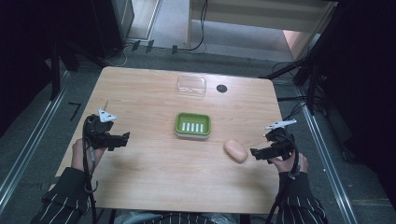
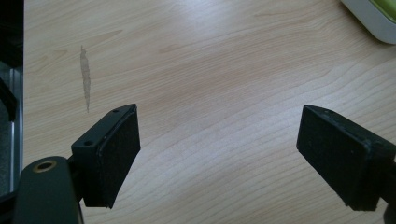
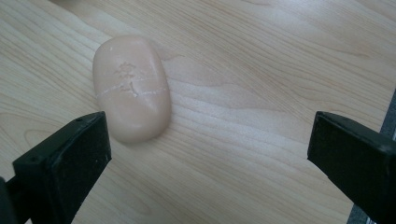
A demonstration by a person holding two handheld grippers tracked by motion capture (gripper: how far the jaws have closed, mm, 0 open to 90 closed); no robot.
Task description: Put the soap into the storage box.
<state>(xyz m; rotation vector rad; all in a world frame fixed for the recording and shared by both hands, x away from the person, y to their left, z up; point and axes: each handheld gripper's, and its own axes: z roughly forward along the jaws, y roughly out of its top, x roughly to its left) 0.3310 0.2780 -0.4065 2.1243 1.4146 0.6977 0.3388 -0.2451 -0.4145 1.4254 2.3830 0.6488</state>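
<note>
Black pads of my right tongs [image 3: 205,154] are standing spread as wide as they go, and the bar of soap [image 3: 131,87] is lying just ahead of them, off toward the left pad and touching neither. From above, that soap [image 1: 235,150] is resting flat on the tabletop [image 1: 154,182] just beside my right tongs [image 1: 258,154], a little way off the near right corner of the green soap dish [image 1: 193,125], which is sitting empty at the middle.

I am judging the soap to be light and firm enough to pinch, but smooth and rounded, so it will likely slip if I catch it near a tapered end. A pale crack is running across its stamped top face, so a hard squeeze over that line could split it. The long flanks at the middle look like the place to hold, with the pads set flat against both sides and low on the bar.

My left tongs [image 1: 125,138] are hovering over bare wood at the left, pads [image 2: 116,149] held wide apart with nothing between them and only a corner of the dish [image 2: 373,18] showing beyond. A clear plastic lid [image 1: 191,86] and a small dark disc [image 1: 222,88] are lying at the far edge, well apart from the soap.
</note>
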